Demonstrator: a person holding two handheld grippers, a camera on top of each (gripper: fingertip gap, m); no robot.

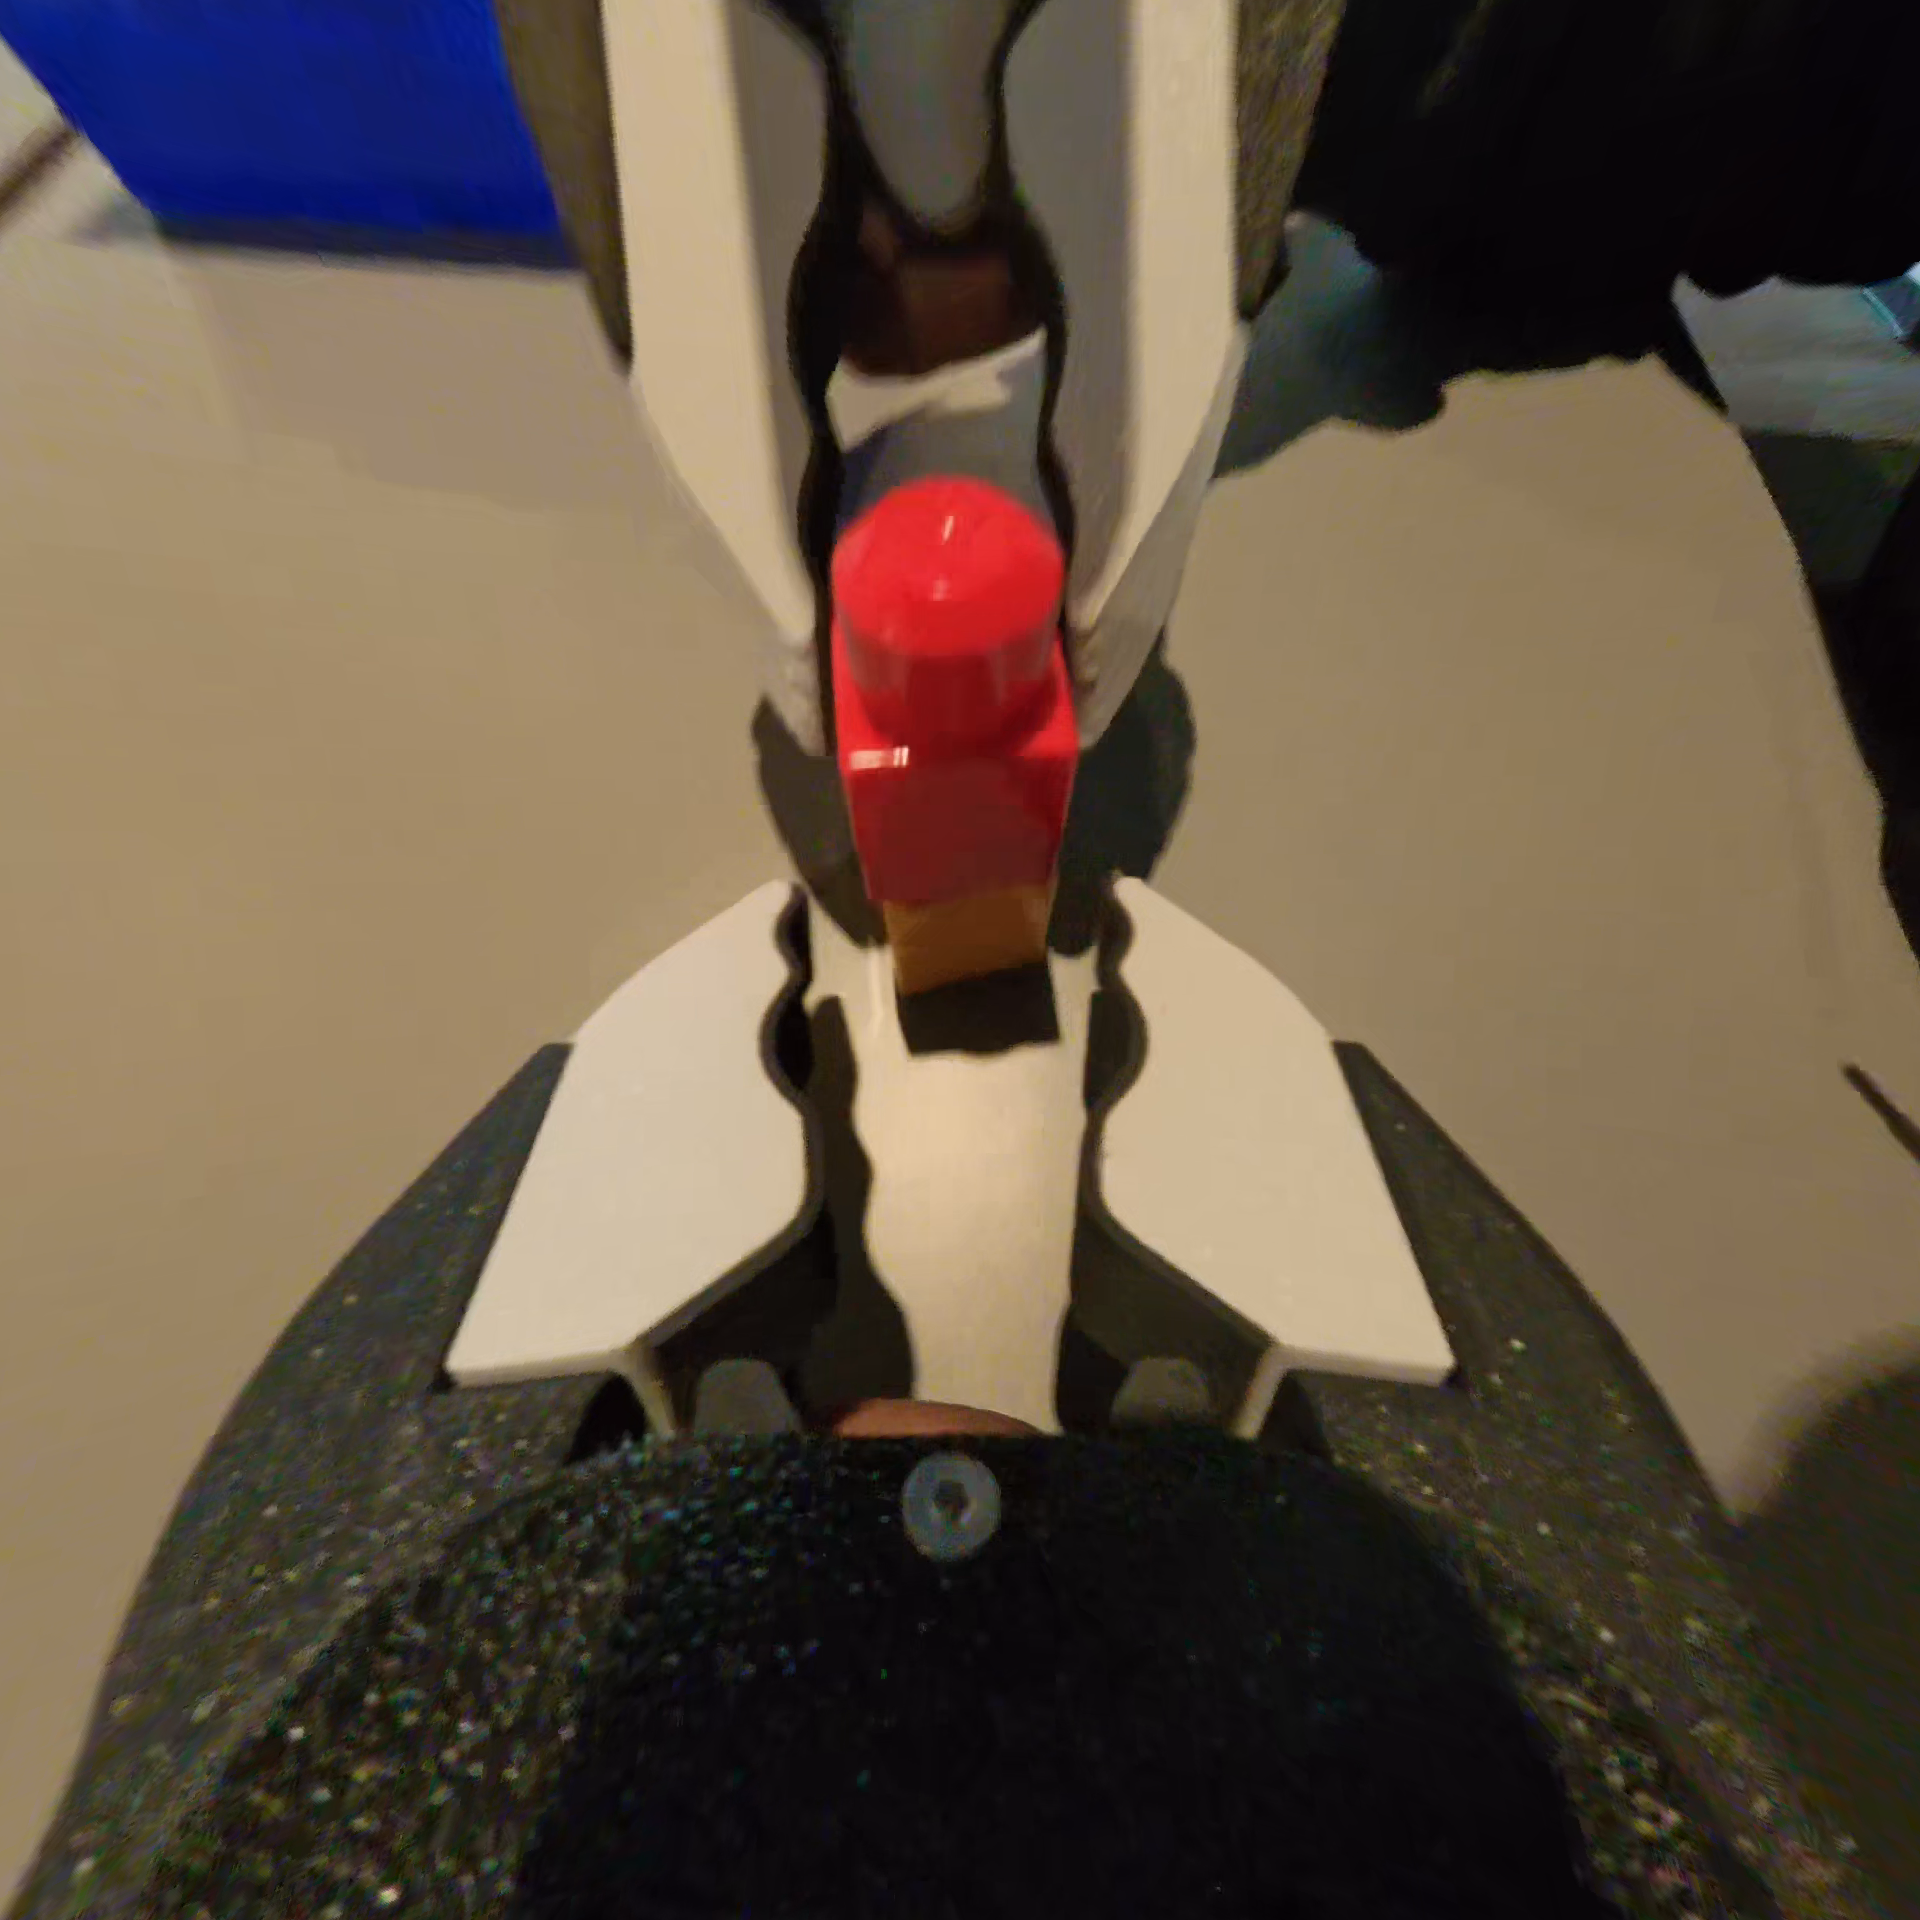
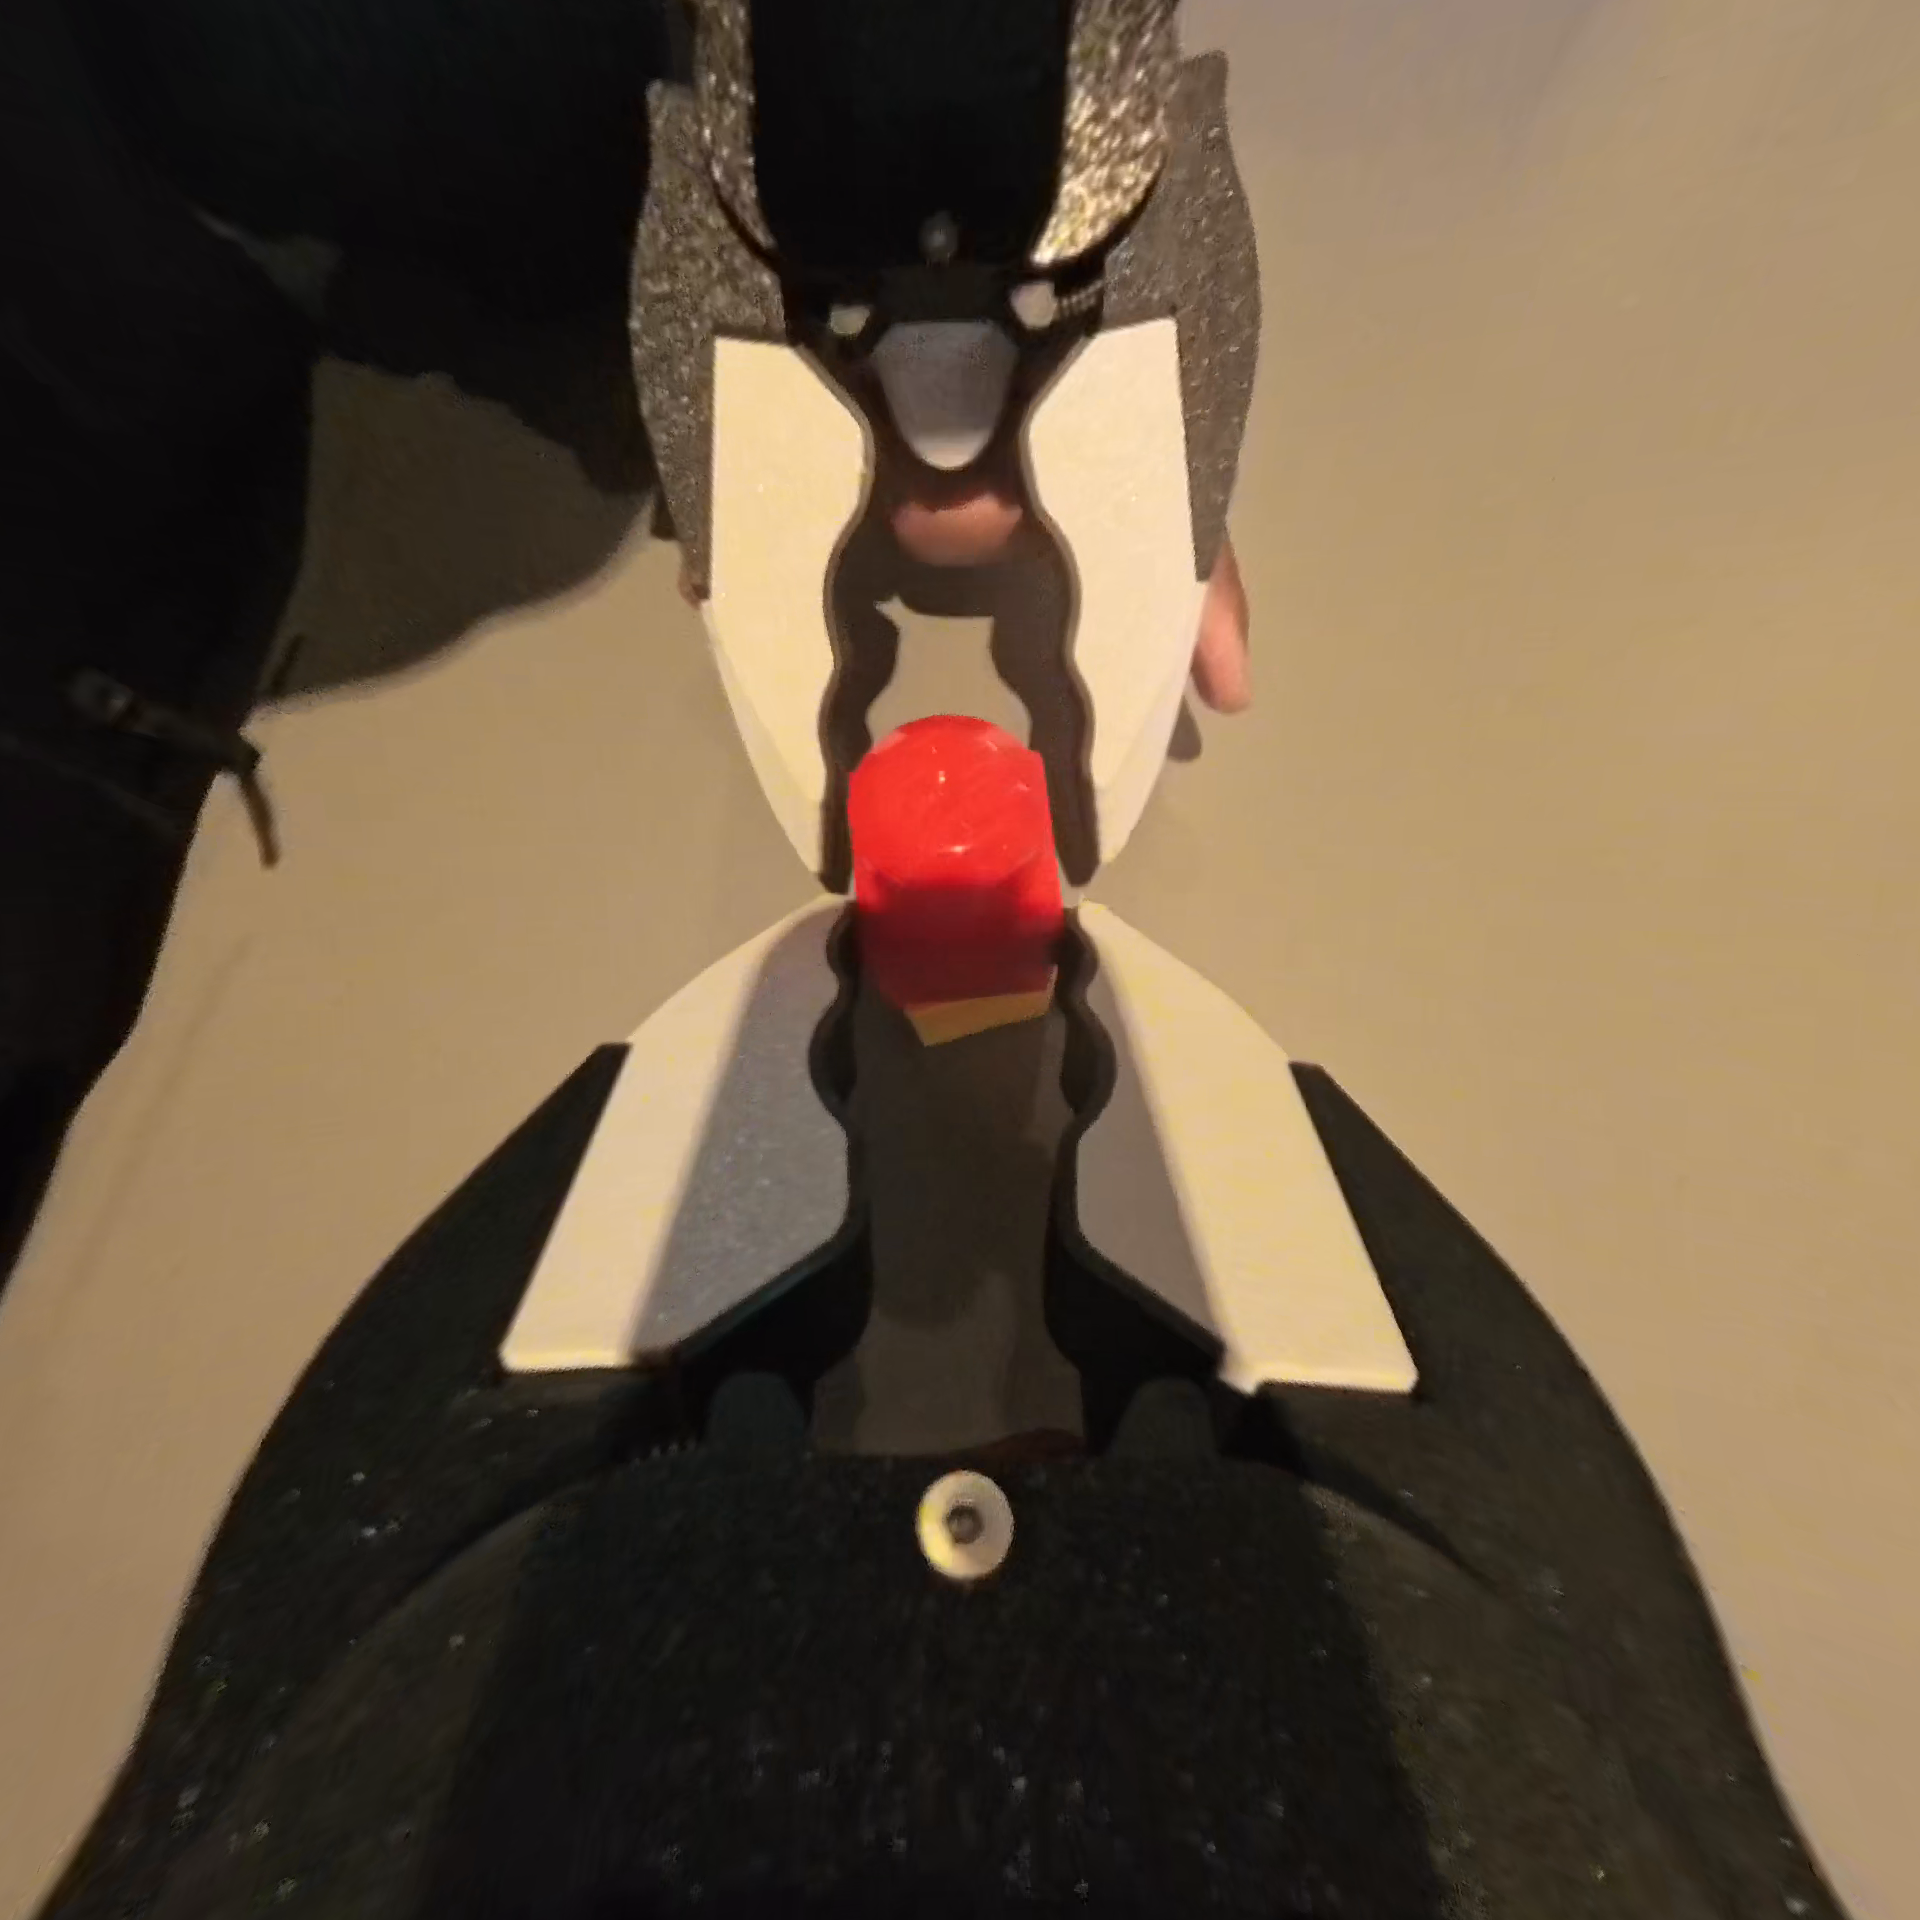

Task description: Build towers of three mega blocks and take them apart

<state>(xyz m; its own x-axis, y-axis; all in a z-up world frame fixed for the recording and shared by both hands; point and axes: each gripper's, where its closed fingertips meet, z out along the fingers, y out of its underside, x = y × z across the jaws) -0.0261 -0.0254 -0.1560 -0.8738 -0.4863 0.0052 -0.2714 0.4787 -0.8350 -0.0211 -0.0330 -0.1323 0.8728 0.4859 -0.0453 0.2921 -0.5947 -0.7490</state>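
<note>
In the left wrist view, your left gripper (image 1: pixel 956 914) fills the bottom of the frame. Its white fingers (image 1: pixel 665 1143) stand apart at mid-frame. Between their tips sits the orange block (image 1: pixel 966 935), with a strip of pale table (image 1: pixel 312 727) showing between it and each finger, so this gripper grips nothing. Directly below the orange block is a dark square patch (image 1: pixel 977 1013); you cannot tell whether it is a third block or shadow.

The red block (image 1: pixel 951 810) is stacked on the orange one, at the centre of the frame, with its round stud facing the camera. Beyond it, your right gripper comes in from the top of the frame, facing the left one. Its two fingers are closed against the sides of the red block.

The right wrist view confirms this. The near finger tips of the right gripper (image 2: pixel 961 920) press on both flanks of the red block at mid-frame. A sliver of orange peeks out beneath it. The left gripper faces it from the top centre, and part of your hand (image 2: pixel 1221 634) shows at its right edge.

Farther off, a blue object (image 1: pixel 312 104) lies on the table in the upper left of the left wrist view. Dark clothing (image 2: pixel 156 312) fills the upper left of the right wrist view.
</note>
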